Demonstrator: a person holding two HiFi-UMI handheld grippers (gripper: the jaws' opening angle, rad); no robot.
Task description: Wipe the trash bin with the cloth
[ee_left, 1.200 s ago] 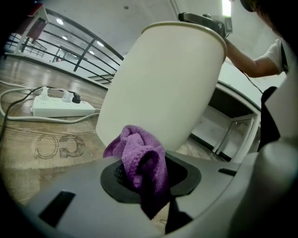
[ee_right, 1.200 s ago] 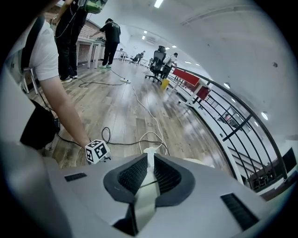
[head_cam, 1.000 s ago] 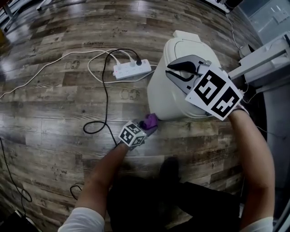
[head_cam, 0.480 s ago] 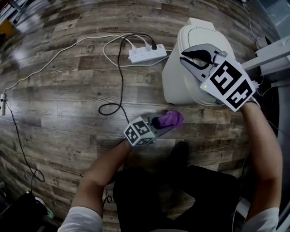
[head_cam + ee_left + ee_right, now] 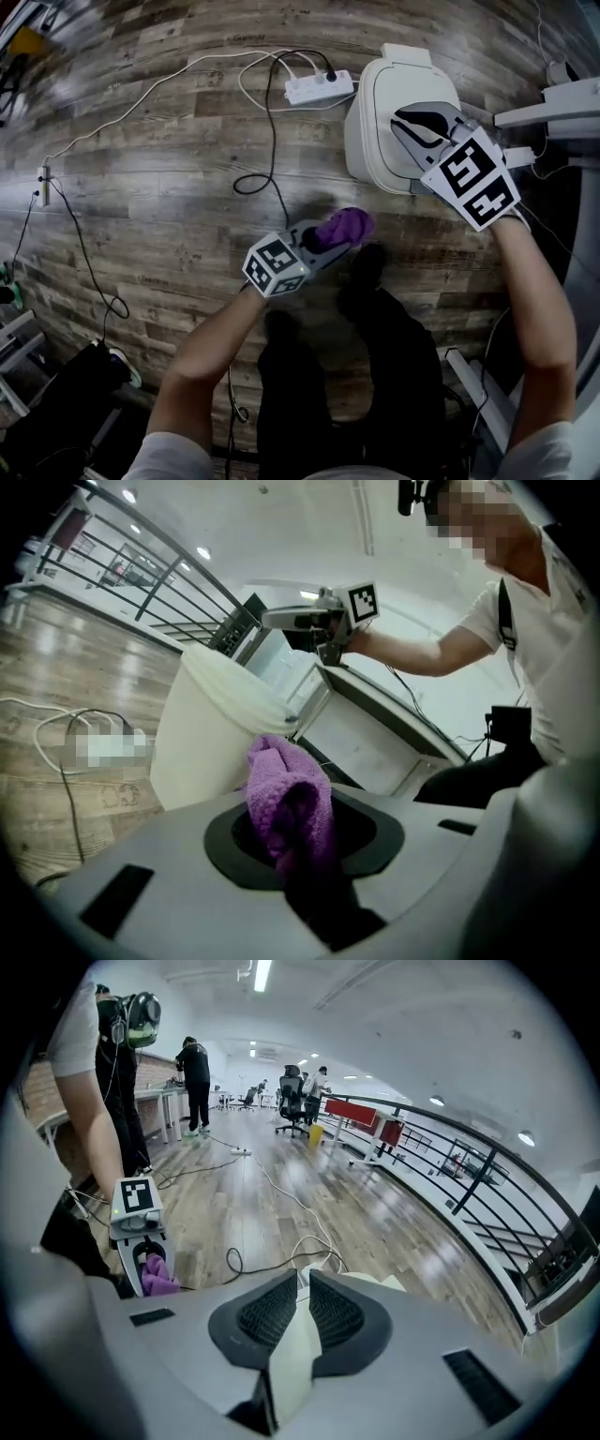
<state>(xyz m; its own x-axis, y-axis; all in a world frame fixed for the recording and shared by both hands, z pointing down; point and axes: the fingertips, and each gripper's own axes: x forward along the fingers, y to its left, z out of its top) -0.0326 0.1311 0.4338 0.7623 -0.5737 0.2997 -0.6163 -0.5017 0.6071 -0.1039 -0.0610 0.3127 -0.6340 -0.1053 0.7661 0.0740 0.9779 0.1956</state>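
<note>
Purple cloth [image 5: 345, 225] is bunched in the left gripper [image 5: 326, 238], whose jaws close on it. It is held clear of the floor, near the cream trash bin [image 5: 370, 131] but apart from its wall. Over the bin's top the right gripper [image 5: 412, 124] has its jaws narrow, pinching a cream edge of the lid. Left of the bin the wooden plank floor [image 5: 159, 216] lies open, crossed by a black cable [image 5: 272, 150] and a white cable [image 5: 141, 94] that run to a power strip [image 5: 319, 87] near the bin's far corner. A pale frame [image 5: 553, 94] crowds the bin's right side. Beyond is a long open hall with a railing [image 5: 450, 1162]
</note>
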